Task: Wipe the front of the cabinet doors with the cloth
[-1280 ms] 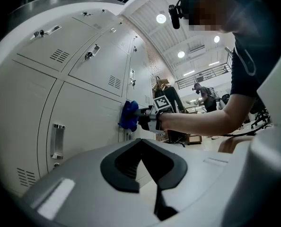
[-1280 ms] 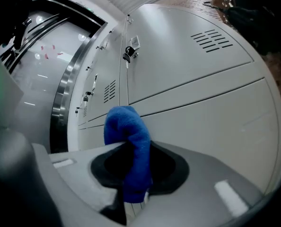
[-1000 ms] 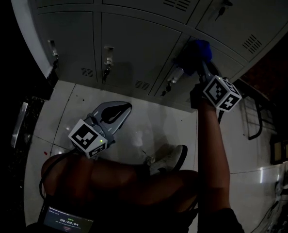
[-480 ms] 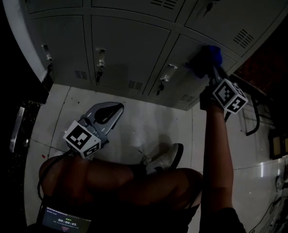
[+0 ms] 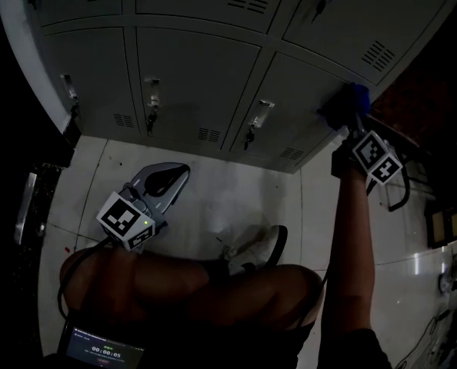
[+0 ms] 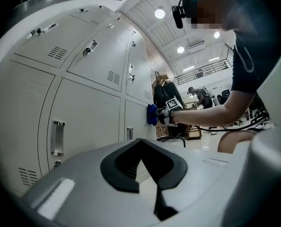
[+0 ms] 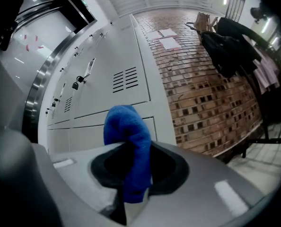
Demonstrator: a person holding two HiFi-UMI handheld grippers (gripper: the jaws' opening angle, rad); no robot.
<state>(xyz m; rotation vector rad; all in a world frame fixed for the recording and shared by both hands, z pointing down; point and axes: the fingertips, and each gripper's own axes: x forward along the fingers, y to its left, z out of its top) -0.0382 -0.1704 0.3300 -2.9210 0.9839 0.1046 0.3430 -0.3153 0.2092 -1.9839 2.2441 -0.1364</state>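
Observation:
Grey cabinet doors (image 5: 190,75) fill the top of the head view. My right gripper (image 5: 350,118) is shut on a blue cloth (image 5: 353,98) and presses it against the lower right door, close to the cabinet's right edge. In the right gripper view the cloth (image 7: 128,141) sticks up out of the closed jaws of the right gripper (image 7: 131,171), with the door (image 7: 117,84) just behind. My left gripper (image 5: 171,177) hangs low over the floor, shut and holding nothing. From the left gripper (image 6: 143,167) view the cloth (image 6: 152,115) shows far off against the doors.
Each door has a handle with a lock (image 5: 258,115) and vent slots (image 5: 376,54). A brick wall (image 7: 211,79) meets the cabinet on the right, with a metal frame (image 5: 401,194) by it. The person's shoe (image 5: 265,246) rests on the tiled floor (image 5: 228,198).
My right gripper has slid the cloth to the right across the lower door, from near its handle to the cabinet's right edge. The left gripper has barely shifted.

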